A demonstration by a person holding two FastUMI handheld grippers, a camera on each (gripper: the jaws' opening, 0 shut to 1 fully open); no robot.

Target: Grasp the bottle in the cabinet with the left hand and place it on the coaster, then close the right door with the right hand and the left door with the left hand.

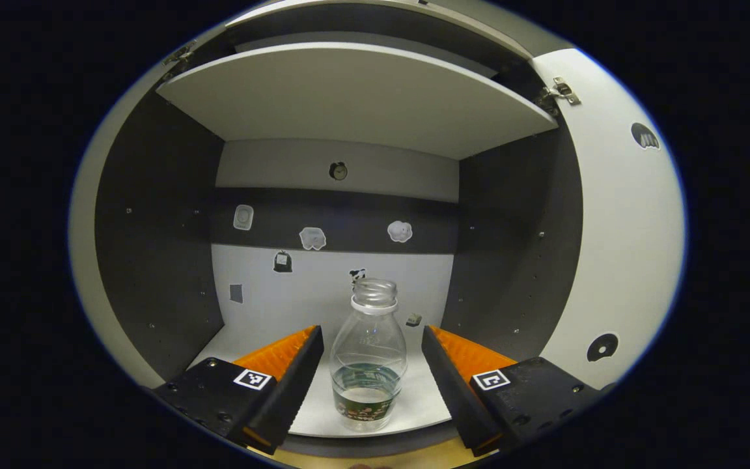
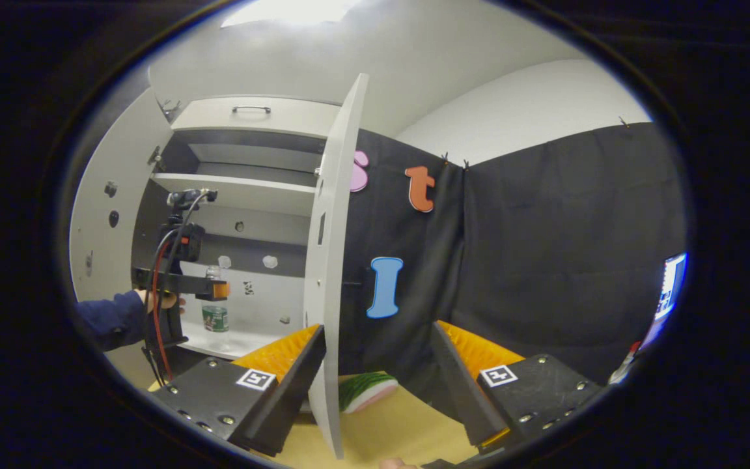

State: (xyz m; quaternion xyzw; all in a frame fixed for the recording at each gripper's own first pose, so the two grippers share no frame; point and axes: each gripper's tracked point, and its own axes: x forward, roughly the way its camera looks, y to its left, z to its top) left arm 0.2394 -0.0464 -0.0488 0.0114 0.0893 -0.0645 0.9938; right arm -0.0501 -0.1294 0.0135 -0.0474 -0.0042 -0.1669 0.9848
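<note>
Looking along the left gripper in the left gripper view, its fingers stand wide apart on either side of the bottle without touching it — nothing is held. The clear, uncapped bottle stands upright near the front edge of the cabinet floor, under a shelf; small stickers dot the back wall.

In the right gripper view, the right gripper is also spread open and empty, with the edge of the open right door rising between its fingers. Farther left, a hand in a dark sleeve holds the other gripper at the bottle inside the cabinet. A watermelon-patterned coaster lies on the wooden table — just beside the door's foot.
</note>
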